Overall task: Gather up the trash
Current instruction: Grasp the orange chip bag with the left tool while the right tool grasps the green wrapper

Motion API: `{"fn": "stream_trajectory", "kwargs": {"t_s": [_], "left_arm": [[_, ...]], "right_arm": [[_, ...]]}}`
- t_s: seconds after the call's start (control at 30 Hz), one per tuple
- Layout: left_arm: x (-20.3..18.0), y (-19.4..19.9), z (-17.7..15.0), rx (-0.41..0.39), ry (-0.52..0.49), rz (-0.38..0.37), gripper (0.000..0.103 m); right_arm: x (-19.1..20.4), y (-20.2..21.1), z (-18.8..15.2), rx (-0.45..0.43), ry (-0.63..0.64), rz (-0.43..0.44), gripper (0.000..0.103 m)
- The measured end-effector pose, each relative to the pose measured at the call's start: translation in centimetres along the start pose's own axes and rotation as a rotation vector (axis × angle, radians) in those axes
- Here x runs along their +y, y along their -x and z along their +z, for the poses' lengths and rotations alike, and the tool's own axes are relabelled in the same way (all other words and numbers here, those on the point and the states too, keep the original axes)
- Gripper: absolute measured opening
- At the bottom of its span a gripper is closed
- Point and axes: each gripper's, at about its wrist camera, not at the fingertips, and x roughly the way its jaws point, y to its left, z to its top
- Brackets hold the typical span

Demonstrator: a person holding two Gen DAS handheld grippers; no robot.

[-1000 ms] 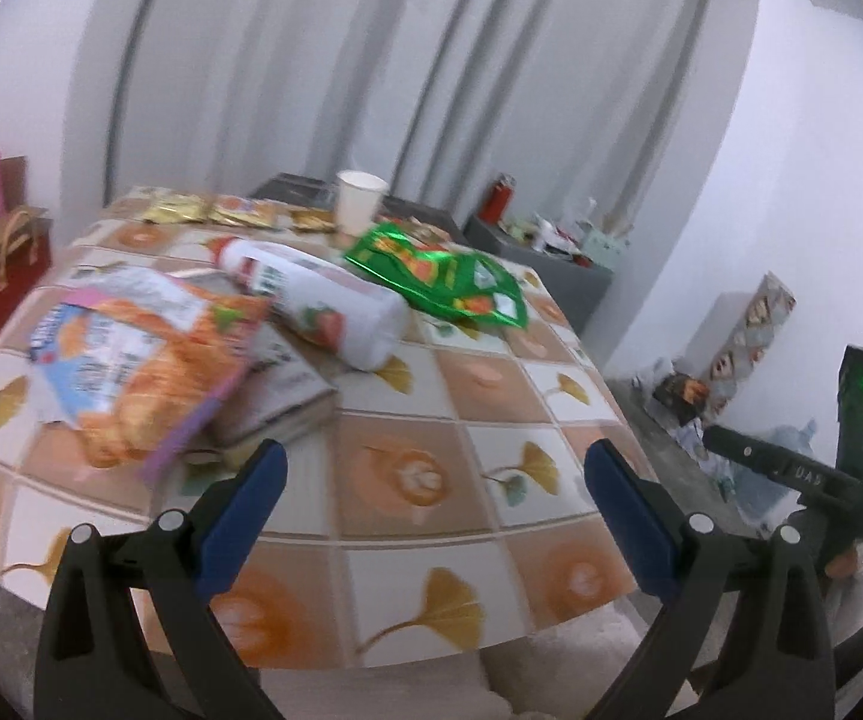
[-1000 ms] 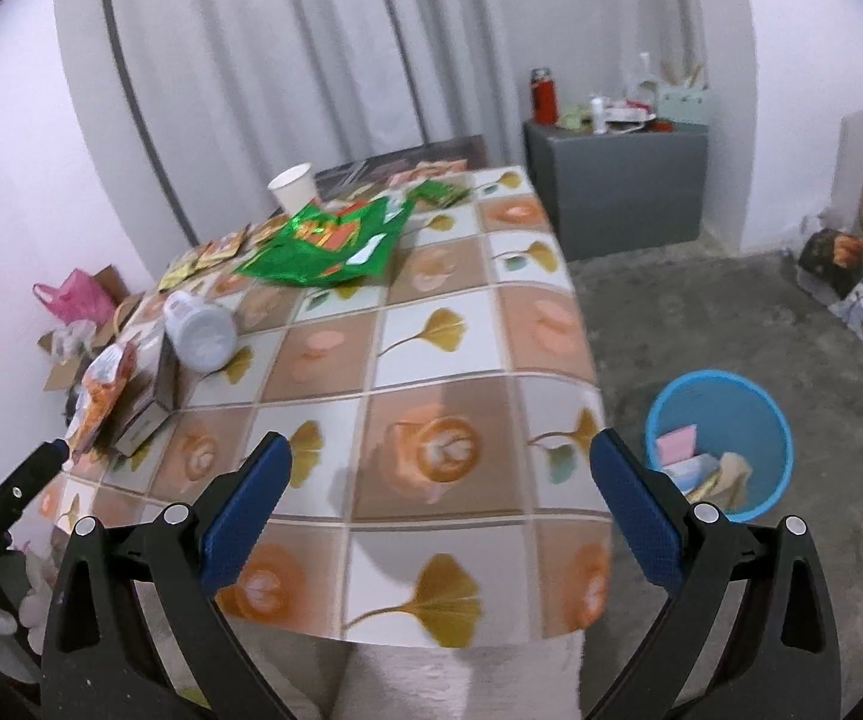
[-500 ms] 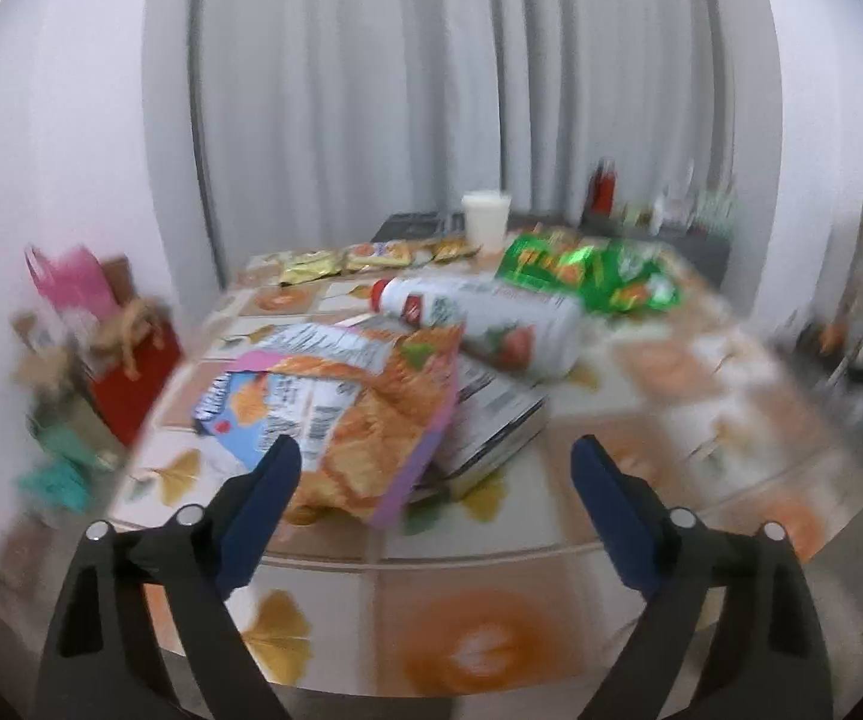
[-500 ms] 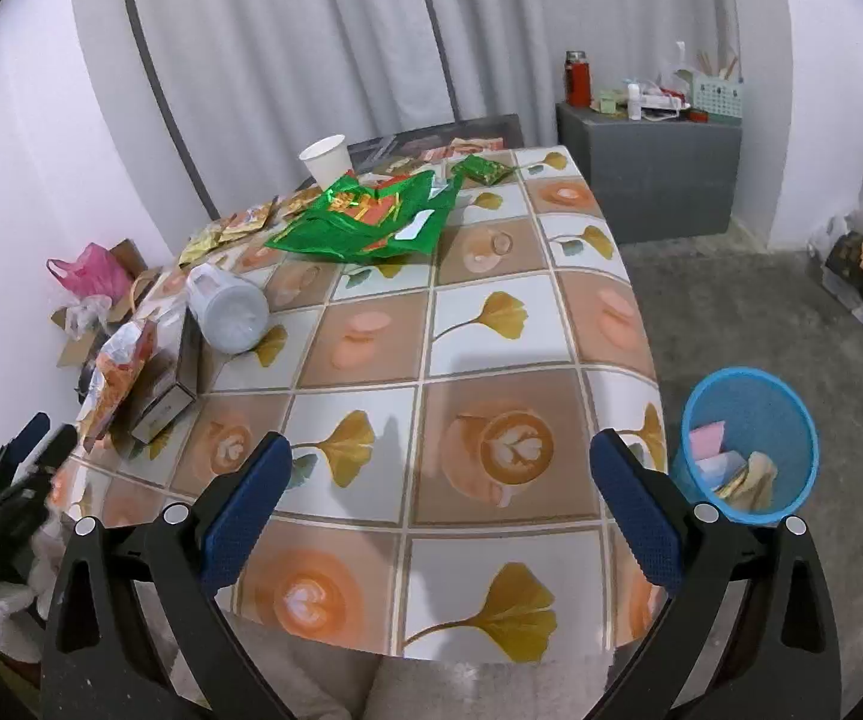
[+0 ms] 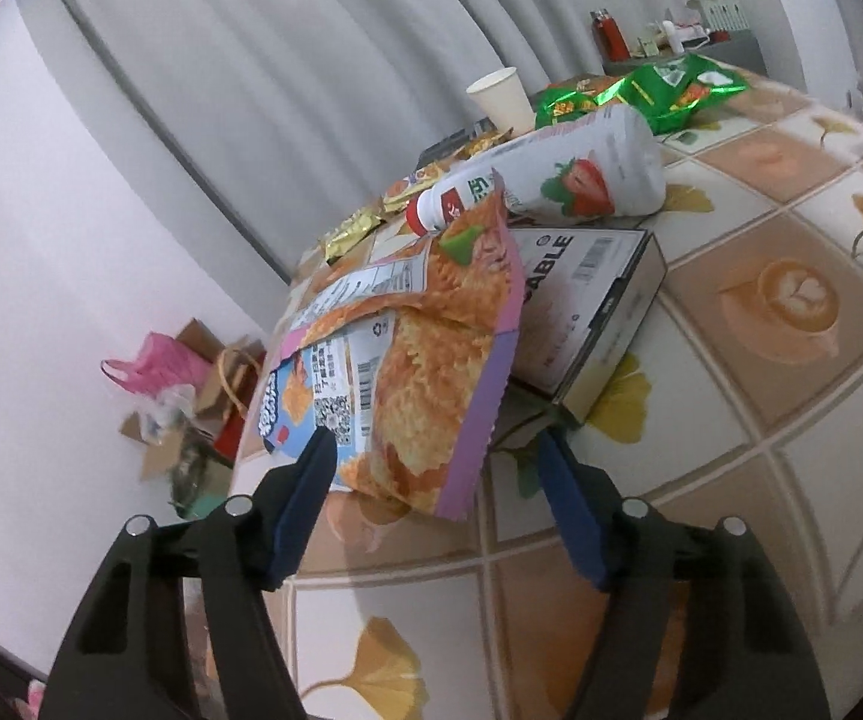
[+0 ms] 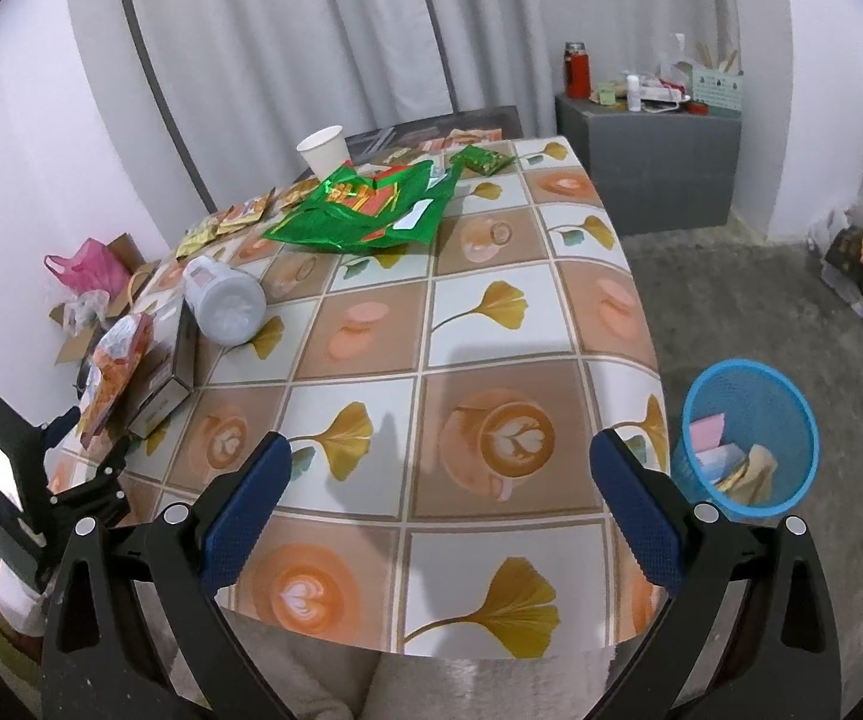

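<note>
An orange snack bag lies at the table's left edge, partly on a flat cardboard box. My left gripper is open, its blue fingers on either side of the bag's near corner. Behind lie a white strawberry bottle, a green snack bag and a paper cup. My right gripper is open and empty above the table's near edge. The same bag, bottle and green bag show in the right wrist view.
A blue mesh bin holding some trash stands on the floor right of the table. Small wrappers lie at the far left. Bags and cartons sit on the floor left. A grey cabinet stands behind.
My left gripper has swung left and moved in low to the orange snack bag, its fingers now astride the corner. My right gripper has risen slightly and stayed open.
</note>
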Motion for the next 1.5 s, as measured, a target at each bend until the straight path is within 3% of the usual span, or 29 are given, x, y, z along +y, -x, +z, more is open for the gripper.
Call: {"fn": "stream_trajectory", "kwargs": {"t_s": [0.2,0.4,0.67,0.73,0.93,1.1,1.17,1.3,1.5], "left_arm": [[-0.1,-0.7,0.0,-0.010,-0.053,0.051,0.048],[-0.7,-1.0,-0.1,-0.006,-0.069,0.048,0.027],[0.3,0.0,-0.6,-0.040,-0.038,0.078,0.021],[0.7,0.3,-0.8,-0.047,-0.024,0.088,0.014],[2.1,0.9,-1.1,-0.060,0.032,0.099,0.011],[2.4,1.3,-1.2,-0.071,0.052,0.111,0.010],[2.6,1.4,-1.3,-0.078,0.058,0.123,0.010],[3.0,1.7,-1.2,-0.086,0.068,0.141,0.010],[3.8,2.2,-1.2,-0.099,0.076,0.164,0.009]], "right_arm": [[0.5,-0.8,0.9,0.022,0.002,0.038,0.095],[1.0,-2.4,3.6,0.040,-0.031,0.157,0.091],[-1.5,-9.0,9.2,0.125,-0.235,0.357,0.077],[-2.7,-11.2,10.7,0.154,-0.311,0.392,0.075],[-5.8,-16.6,14.1,0.202,-0.502,0.377,0.068],[-6.0,-19.9,15.0,0.261,-0.534,0.334,0.065],[-6.1,-20.8,15.1,0.274,-0.546,0.326,0.059],[-5.8,-21.9,15.1,0.265,-0.570,0.358,0.053],[-6.0,-23.0,15.2,0.289,-0.582,0.373,0.025]]}}
